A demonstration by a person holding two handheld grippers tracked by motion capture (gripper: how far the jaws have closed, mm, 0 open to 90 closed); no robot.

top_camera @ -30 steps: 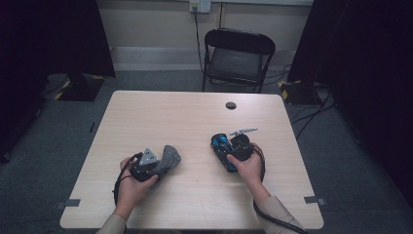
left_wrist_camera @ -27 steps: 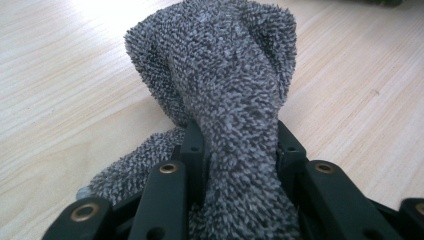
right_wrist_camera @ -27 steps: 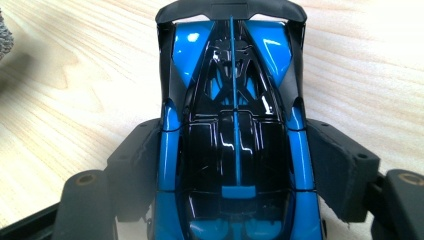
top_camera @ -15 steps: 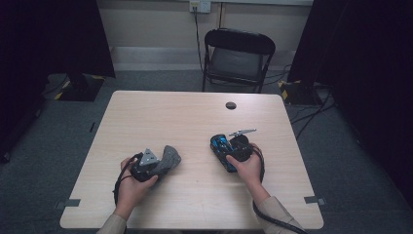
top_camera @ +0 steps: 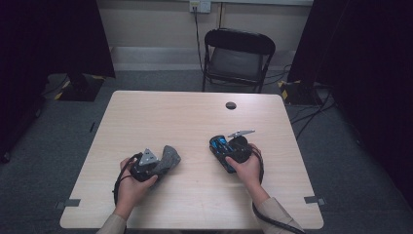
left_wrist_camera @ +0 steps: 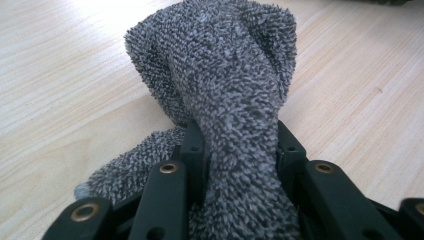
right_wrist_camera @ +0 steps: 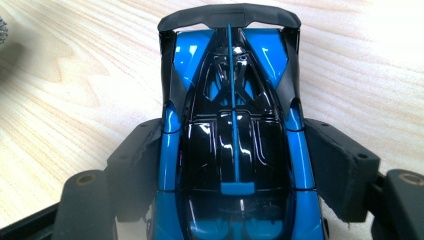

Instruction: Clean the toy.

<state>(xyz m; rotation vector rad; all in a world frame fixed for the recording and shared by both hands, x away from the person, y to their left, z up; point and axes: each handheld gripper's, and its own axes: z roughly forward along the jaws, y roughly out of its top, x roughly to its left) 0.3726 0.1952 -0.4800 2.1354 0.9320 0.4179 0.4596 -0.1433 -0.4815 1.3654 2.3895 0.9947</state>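
The room is dim, with dark curtains at both sides, a grey carpet floor and a black folding chair (top_camera: 237, 58) standing behind the far edge of a light wooden table (top_camera: 195, 117). A small dark round spot (top_camera: 231, 105) lies on the table near its far side, well apart from both hands.

The left gripper (top_camera: 157, 162) rests on the near left part of the table. Its jaws are closed on a grey cloth (left_wrist_camera: 220, 90), which has a rough terry surface. In the left gripper view the cloth is pinched into a narrow neck between the two black jaws and it swells out in front of them, with another fold hanging to the table beside them. This cloth is soft and light; I think it bends freely and does not slip easily, so a bunched fold is a good place to hold it.

The right gripper (top_camera: 229, 152) lies on the near right part of the table. Its jaws clamp a blue and black toy car (right_wrist_camera: 232, 125) on both flanks around the middle of the body, with the rear wing pointing away. The car looks stiff and glossy, so probably slippery; the thin wing seems fragile, and the flat sides are the safer place for the grip.
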